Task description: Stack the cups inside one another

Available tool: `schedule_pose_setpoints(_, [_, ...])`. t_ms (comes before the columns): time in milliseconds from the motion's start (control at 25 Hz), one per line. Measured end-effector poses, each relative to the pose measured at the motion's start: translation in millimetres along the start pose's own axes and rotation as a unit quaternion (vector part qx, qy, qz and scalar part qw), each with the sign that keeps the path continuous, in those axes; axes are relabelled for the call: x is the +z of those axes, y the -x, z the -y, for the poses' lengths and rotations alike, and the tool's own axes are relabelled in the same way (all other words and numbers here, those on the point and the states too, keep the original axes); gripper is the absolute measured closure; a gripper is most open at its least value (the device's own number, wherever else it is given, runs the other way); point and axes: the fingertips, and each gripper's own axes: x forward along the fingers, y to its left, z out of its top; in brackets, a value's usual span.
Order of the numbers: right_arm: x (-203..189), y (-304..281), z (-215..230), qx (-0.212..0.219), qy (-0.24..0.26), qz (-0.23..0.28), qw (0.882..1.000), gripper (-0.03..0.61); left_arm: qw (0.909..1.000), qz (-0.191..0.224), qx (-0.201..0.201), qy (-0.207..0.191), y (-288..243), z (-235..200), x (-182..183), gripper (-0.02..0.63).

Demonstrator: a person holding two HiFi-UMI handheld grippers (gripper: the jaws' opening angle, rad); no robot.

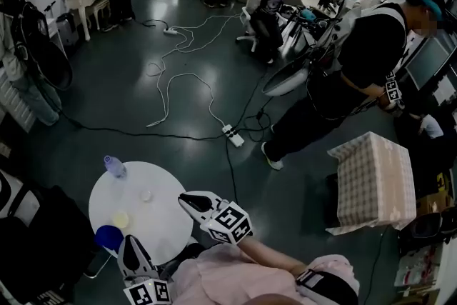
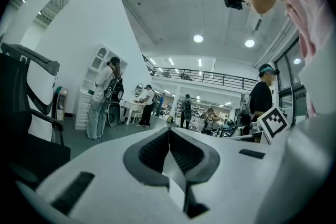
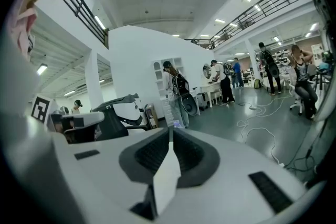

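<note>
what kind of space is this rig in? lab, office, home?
Probably a big open indoor work hall or lab, not a home: a power strip and loose cables lie across the floor, a railed mezzanine runs overhead, and several people are scattered about.

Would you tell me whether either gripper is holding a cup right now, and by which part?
Nothing is held: the left gripper and the right gripper each have their jaws shut together on nothing, and the cups stand on the round table.
</note>
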Motion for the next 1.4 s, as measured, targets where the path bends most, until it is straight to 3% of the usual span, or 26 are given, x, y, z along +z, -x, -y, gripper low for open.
schedule_pose_setpoints(200, [-2.1, -0.8, 3.2, 0.001, 0.001, -0.003, 1.0, 0.537, 1.0, -0.003, 0.002, 0.001, 1.1, -3.6, -9.9, 0.595])
schedule_pose_setpoints(560, [-2.9, -8.5, -1.8, 0.017, 0.009, -0.011, 1.0, 0.535, 0.9995, 0.026, 0.017, -0.01, 15.1, -7.1, 5.3, 0.595])
schedule_pose_setpoints(760, [-2.2, -50.6, 11.7, 0.009, 0.016, -0.035, 0.999, 0.535, 0.9988, 0.034, 0.031, -0.016, 17.6, -24.9, 17.3, 0.595])
schedule_pose_setpoints(920, [-19.4, -103.7, 7.7, 0.04, 0.021, -0.088, 0.995, 0.501, 0.9964, 0.031, 0.079, -0.009, 36.8, -41.8, 24.4, 0.595])
schedule_pose_setpoints(1080, [-68.5, -164.8, 7.8, 0.051, 0.016, -0.167, 0.984, 0.485, 0.9936, 0.028, 0.109, 0.001, 52.9, -62.2, 25.4, 0.595])
schedule_pose_setpoints(1240, [-126.9, -209.7, 30.6, 0.018, 0.004, -0.254, 0.967, 0.468, 0.991, 0.03, 0.13, 0.007, 63.7, -77.1, 28.6, 0.595])
schedule_pose_setpoints(1400, [-166.9, -229.1, 52.1, -0.018, -0.032, -0.309, 0.95, 0.454, 0.9884, 0.029, 0.148, 0.016, 70.6, -93.6, 27.6, 0.594])
